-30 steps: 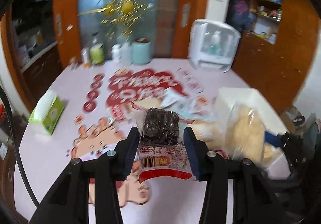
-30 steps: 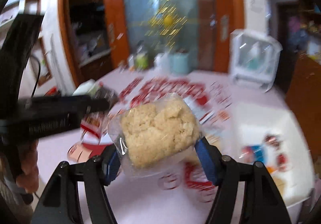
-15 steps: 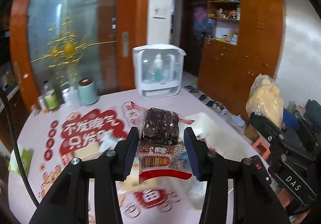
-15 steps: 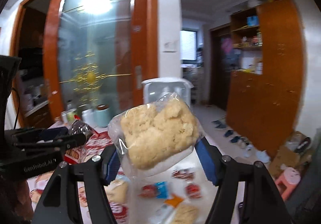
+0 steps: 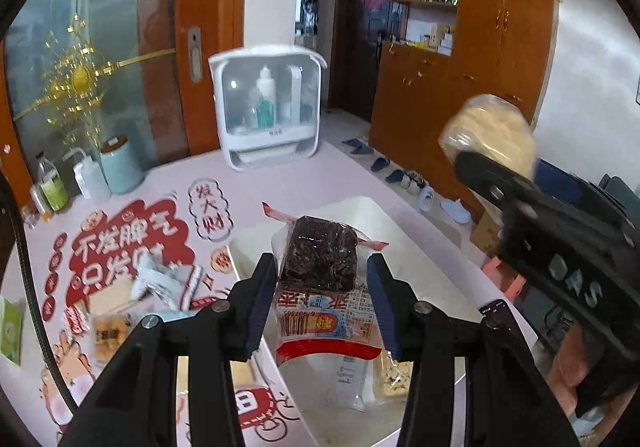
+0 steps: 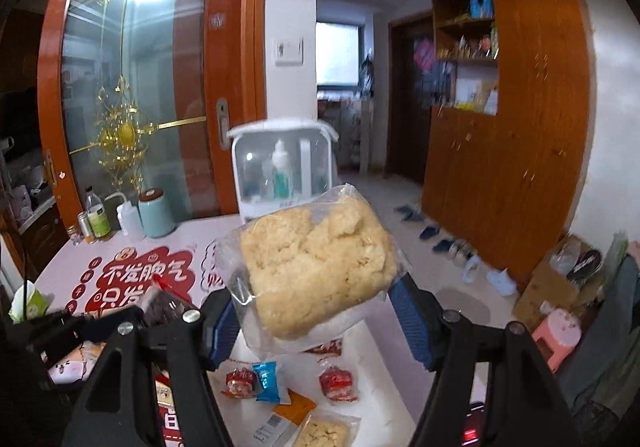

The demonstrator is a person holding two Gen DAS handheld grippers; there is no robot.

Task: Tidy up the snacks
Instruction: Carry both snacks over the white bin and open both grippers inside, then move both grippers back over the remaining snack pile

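Note:
My left gripper is shut on a clear packet of dark brown cake with a red and white label, held above a white bin on the pink table. My right gripper is shut on a clear bag of pale yellow crumbly cake, held high over the same white bin. That bag also shows at the right of the left wrist view. Small red and blue wrapped snacks and a flat packet lie in the bin.
Loose snack packets lie on the red-printed table cover left of the bin. A white bottle cabinet, a teal canister and bottles stand at the table's far side. A green tissue box sits far left.
Both grippers have swung right and forward with their packets, from over the table's middle to above the white bin. The grips have not changed.

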